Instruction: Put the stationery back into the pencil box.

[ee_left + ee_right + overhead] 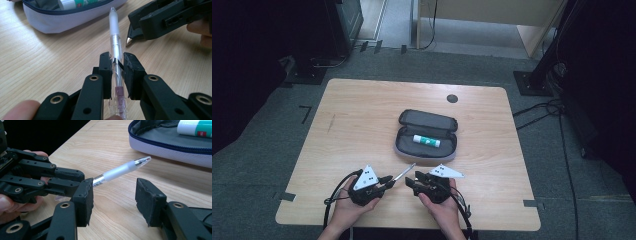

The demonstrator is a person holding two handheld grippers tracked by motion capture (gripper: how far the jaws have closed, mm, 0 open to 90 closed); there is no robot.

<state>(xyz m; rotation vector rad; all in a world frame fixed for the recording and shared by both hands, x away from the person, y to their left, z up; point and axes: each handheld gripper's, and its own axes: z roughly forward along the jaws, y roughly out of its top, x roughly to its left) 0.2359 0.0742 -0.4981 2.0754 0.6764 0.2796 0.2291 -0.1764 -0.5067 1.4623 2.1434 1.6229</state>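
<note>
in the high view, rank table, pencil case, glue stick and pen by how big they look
1. Light wooden table
2. Open grey fabric pencil case
3. Clear white-grip pen held in the left gripper's jaws, and white-and-green glue stick in the case: they look too alike to rank.

Open grey pencil case [427, 137] mid-table [362, 110], glue stick [426, 141] lying inside; dark round spot [452, 98], perhaps a cable hole, beyond it.

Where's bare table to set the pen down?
Free: the table's left half beside the case, the far strip behind it, the right edge. Crowded: the near middle, where the left gripper holds the pen by the right gripper.
</note>
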